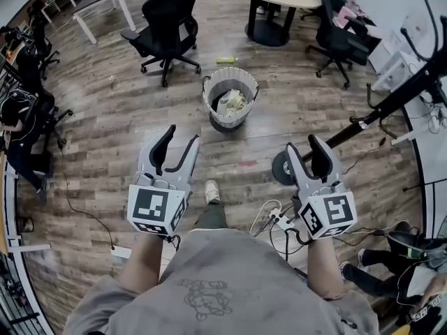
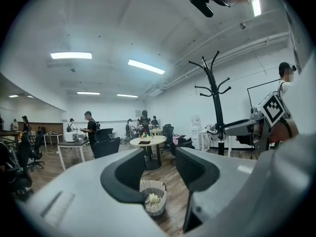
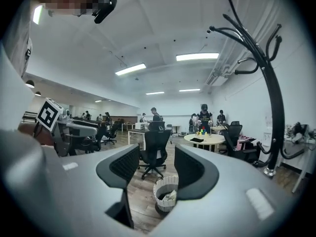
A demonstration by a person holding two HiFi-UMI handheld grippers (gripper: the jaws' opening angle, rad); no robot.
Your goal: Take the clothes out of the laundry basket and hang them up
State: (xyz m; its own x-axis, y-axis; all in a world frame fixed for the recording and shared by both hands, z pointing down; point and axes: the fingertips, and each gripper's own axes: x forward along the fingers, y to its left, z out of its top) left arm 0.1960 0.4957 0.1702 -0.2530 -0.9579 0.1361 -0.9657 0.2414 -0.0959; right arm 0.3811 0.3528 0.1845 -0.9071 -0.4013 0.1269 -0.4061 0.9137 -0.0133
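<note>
Clothes (image 1: 234, 102), pale and crumpled, sit in the laundry basket (image 1: 247, 89) on the floor (image 1: 133, 117) ahead; likely soft, light: pinch a raised fold. Left tongs (image 1: 181, 137) and right tongs (image 1: 302, 144) gape empty.

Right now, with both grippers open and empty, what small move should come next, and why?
Probably step forward and lower both grippers toward the laundry basket. The left gripper and right gripper are open with nothing between their jaws. The basket stands on the floor ahead, apparently beyond reach, and the clothes lie inside it.
</note>
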